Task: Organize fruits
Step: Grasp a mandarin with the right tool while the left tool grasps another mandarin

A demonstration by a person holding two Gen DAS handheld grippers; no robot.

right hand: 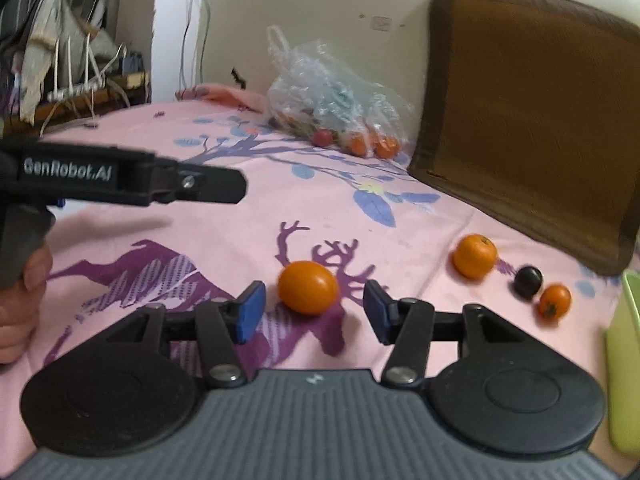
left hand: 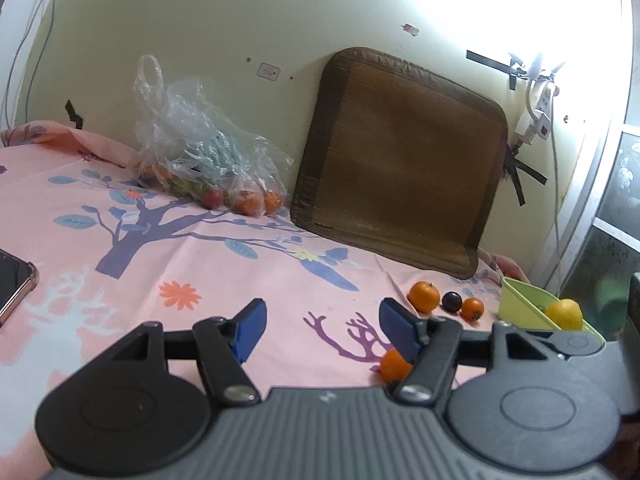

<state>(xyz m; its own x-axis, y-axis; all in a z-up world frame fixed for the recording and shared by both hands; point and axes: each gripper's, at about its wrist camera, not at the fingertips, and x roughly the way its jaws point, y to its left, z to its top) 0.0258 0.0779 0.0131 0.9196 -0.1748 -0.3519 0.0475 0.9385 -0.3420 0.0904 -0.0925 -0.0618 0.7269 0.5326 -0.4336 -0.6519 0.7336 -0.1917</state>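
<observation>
- The right gripper stands wide open with nothing held, its blue pads spread to either side of the lower middle of the right wrist view.
- An orange tomato lies on the pink printed bedsheet just ahead of the gap between those pads, a little nearer the left pad, touching neither.
- Further right in the same view sit a tangerine, a dark round fruit and a small orange tomato, the last two just beside each other, all well clear of the open tips.
- The edge of a light green container shows at the right border of the frame.
- A clear plastic bag of fruit rests in the upper middle, near a brown mat cushion leaning on the wall.
- The left gripper is also wide open and empty in its own view; it enters the left of the right wrist view, gripped by a hand.
- In the left wrist view the orange tomato is partly hidden behind the right-hand finger, outside the gap.
- A yellow citrus fruit sits inside the green container at the right edge.
- A phone lies at the left edge of that view.
</observation>
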